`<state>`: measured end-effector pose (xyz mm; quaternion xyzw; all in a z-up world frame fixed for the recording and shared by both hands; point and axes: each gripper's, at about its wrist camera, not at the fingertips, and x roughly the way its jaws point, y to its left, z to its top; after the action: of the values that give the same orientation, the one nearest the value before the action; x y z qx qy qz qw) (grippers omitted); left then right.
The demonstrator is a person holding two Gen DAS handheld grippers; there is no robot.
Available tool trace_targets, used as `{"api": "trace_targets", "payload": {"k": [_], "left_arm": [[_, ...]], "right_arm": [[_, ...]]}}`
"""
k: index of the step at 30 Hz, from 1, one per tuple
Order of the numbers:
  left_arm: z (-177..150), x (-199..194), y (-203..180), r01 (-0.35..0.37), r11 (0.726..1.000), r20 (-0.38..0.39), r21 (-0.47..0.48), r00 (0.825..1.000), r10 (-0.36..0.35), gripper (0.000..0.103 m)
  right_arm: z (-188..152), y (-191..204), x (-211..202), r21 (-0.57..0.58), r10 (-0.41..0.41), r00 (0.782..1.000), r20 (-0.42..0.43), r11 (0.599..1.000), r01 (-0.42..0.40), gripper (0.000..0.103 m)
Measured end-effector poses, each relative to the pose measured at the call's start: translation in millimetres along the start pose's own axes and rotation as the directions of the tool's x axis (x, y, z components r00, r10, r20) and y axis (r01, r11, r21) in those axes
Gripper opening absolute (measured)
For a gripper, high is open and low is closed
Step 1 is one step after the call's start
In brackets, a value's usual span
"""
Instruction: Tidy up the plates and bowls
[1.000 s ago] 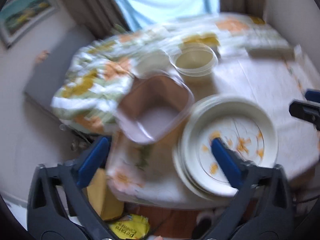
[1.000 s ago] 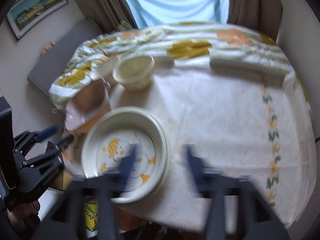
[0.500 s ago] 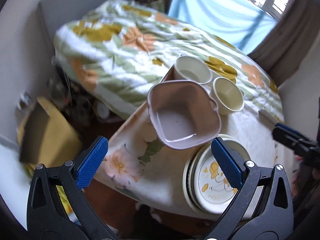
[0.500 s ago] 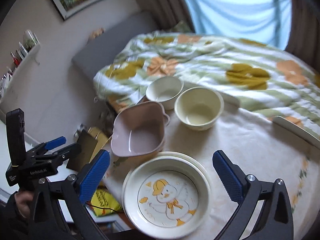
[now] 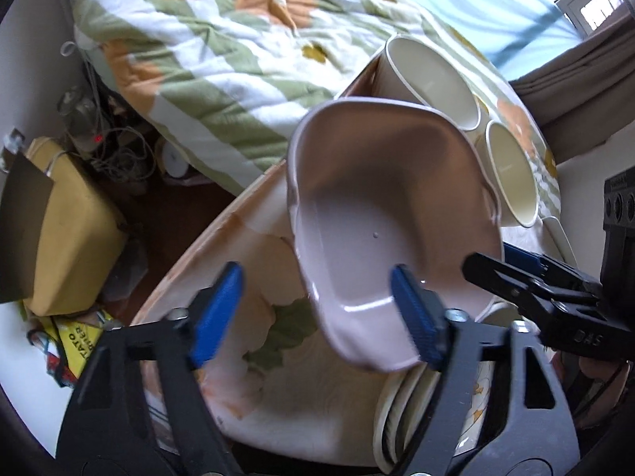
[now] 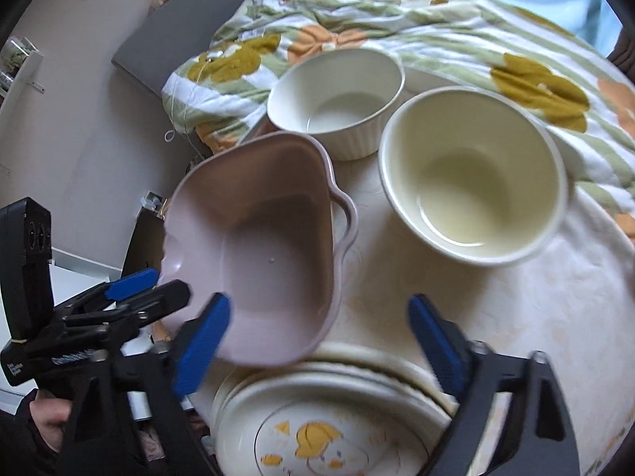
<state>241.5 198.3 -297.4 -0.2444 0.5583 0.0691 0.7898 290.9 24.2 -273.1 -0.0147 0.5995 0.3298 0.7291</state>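
Observation:
A pink square bowl with handles (image 5: pixel 389 214) (image 6: pixel 258 238) sits at the table's edge, its near rim over a stack of cream plates (image 6: pixel 333 416) (image 5: pixel 401 416). The top plate bears a yellow duck picture. My left gripper (image 5: pixel 317 309) is open, one finger inside the pink bowl's near rim, the other outside it; it also shows in the right wrist view (image 6: pixel 151 289). My right gripper (image 6: pixel 317 341) is open above the plates, beside the pink bowl, and shows in the left wrist view (image 5: pixel 512 261). A white ribbed bowl (image 6: pixel 337 99) (image 5: pixel 428 79) and a cream bowl (image 6: pixel 472 186) (image 5: pixel 512 174) stand behind.
The round table (image 6: pixel 535 309) has a pale floral cloth. A bed with a flowered quilt (image 5: pixel 222 39) (image 6: pixel 456 23) lies just behind it. Cardboard boxes (image 5: pixel 67 230) and cables clutter the floor to the left.
Both grippers have moved forward and down toward the pink bowl. My left gripper now straddles its near rim. My right gripper has come close over the plate stack.

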Motion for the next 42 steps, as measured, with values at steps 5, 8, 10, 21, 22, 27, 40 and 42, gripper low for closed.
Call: {"api": "trace_targets", "payload": {"k": [5, 8, 10, 21, 22, 27, 40, 42], "left_arm": [[7.5, 17.8, -1.7, 0.015, 1.000, -0.037, 0.021, 0.999, -0.015, 0.026], [11.8, 25.0, -0.8, 0.036, 0.999, -0.059, 0.028, 0.998, -0.034, 0.012], [13.7, 26.7, -0.8, 0.029, 0.999, -0.058, 0.035, 0.998, -0.027, 0.011], [14.6, -3.6, -11.3, -0.045, 0.991, 0.024, 0.126, 0.999, 0.042, 0.011], [14.7, -9.6, -14.2, -0.051, 0.989, 0.036, 0.137, 0.998, 0.046, 0.011], [8.8, -47.9, -40.7, -0.078, 0.977, 0.103, 0.198, 0.993, 0.059, 0.011], [-75.0, -101.8, -180.7, 0.003, 0.914, 0.125, 0.405, 0.990, -0.059, 0.011], [-93.4, -99.5, -203.4, 0.031, 0.899, 0.102, 0.437, 0.991, -0.084, 0.011]], "right_arm": [[8.9, -10.2, 17.4, 0.014, 0.009, 0.999, -0.036, 1.000, -0.008, 0.037], [11.3, -12.8, 21.2, 0.010, 0.007, 0.999, -0.045, 1.000, -0.007, 0.022], [11.8, -11.7, 21.6, -0.004, -0.006, 0.999, -0.048, 1.000, 0.006, 0.015], [6.6, -1.1, 5.0, -0.045, -0.015, 1.000, 0.001, 0.999, 0.015, 0.013], [5.5, -0.1, -0.7, -0.047, -0.012, 1.000, 0.012, 0.999, 0.012, 0.013], [-2.1, -2.2, -35.6, -0.033, 0.021, 0.996, 0.087, 0.999, -0.018, 0.013], [-106.3, -52.4, -168.1, 0.118, -0.078, 0.959, 0.271, 0.992, 0.047, 0.013], [-130.0, -62.1, -184.9, 0.162, -0.109, 0.952, 0.285, 0.985, 0.064, 0.013]]}}
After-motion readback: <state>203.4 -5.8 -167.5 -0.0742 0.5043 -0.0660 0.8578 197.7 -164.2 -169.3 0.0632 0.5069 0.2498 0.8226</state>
